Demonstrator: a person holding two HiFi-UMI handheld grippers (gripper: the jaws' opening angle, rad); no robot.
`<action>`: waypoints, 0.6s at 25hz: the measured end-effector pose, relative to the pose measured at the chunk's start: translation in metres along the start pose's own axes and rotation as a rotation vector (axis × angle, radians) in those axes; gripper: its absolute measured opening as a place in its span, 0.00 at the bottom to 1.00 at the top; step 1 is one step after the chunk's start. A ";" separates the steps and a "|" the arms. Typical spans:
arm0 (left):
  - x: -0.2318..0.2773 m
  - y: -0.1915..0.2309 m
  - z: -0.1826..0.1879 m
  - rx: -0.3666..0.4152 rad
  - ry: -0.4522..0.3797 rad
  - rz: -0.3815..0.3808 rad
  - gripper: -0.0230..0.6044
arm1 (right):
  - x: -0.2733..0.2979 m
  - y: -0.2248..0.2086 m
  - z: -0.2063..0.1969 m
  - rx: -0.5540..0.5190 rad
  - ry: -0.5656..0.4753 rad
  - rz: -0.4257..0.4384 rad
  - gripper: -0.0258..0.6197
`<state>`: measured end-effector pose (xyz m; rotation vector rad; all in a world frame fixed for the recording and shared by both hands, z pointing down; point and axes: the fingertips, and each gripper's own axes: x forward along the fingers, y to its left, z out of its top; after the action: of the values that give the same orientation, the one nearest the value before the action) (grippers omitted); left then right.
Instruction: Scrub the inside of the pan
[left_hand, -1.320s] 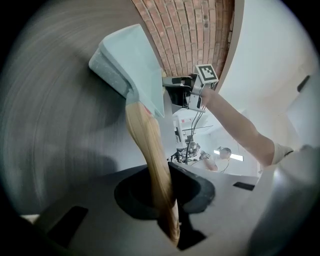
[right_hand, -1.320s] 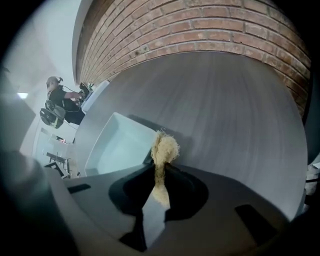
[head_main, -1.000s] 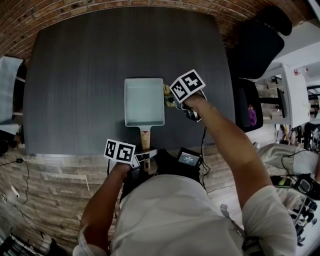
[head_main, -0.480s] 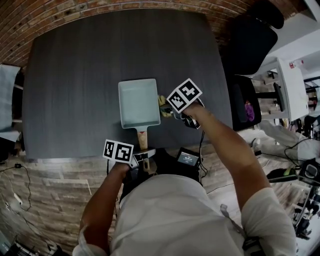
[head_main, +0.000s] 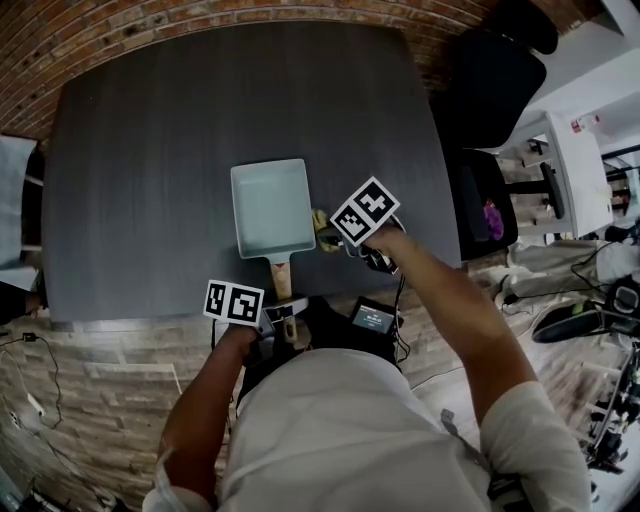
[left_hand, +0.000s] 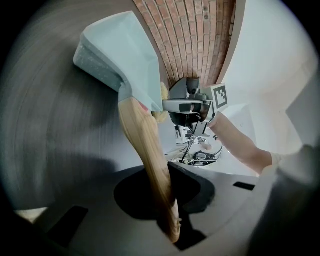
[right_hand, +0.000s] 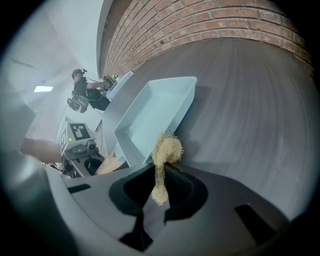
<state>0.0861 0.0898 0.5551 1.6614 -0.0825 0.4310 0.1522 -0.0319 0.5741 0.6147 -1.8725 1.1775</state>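
Note:
A light blue rectangular pan (head_main: 272, 208) sits on the dark table (head_main: 150, 150), its wooden handle (head_main: 282, 278) pointing at me. My left gripper (head_main: 283, 312) is shut on the end of that handle (left_hand: 147, 155); the pan's body (left_hand: 120, 55) rises beyond the gripper (left_hand: 167, 220). My right gripper (head_main: 335, 232) is shut on a yellow fibrous scrubber (right_hand: 166, 150), whose tuft sticks out past the gripper (right_hand: 160, 195). The scrubber (head_main: 322, 222) hangs just outside the pan's right wall, near the handle-side corner (right_hand: 155, 117). The pan's inside looks bare.
A black office chair (head_main: 490, 90) stands beyond the table's right edge, with a white desk and cables (head_main: 590, 150) further right. A brick wall (right_hand: 210, 25) runs behind the table. A person (right_hand: 80, 90) stands far off. The table's front edge (head_main: 150, 310) lies near my body.
My right gripper has carried the scrubber along the pan's right side toward me, from about mid-length to the handle-side corner. The left gripper has kept its hold on the handle.

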 end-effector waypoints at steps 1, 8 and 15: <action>0.001 0.000 0.000 0.000 -0.001 -0.001 0.15 | 0.000 0.001 -0.002 0.000 -0.001 0.000 0.13; 0.001 0.000 0.000 -0.001 -0.009 -0.006 0.15 | 0.004 0.011 -0.017 -0.021 0.019 -0.006 0.13; 0.001 0.001 0.001 0.001 -0.010 -0.011 0.15 | 0.007 0.019 -0.027 -0.027 0.027 -0.026 0.13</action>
<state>0.0865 0.0892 0.5561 1.6643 -0.0807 0.4141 0.1445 0.0011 0.5769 0.6039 -1.8490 1.1370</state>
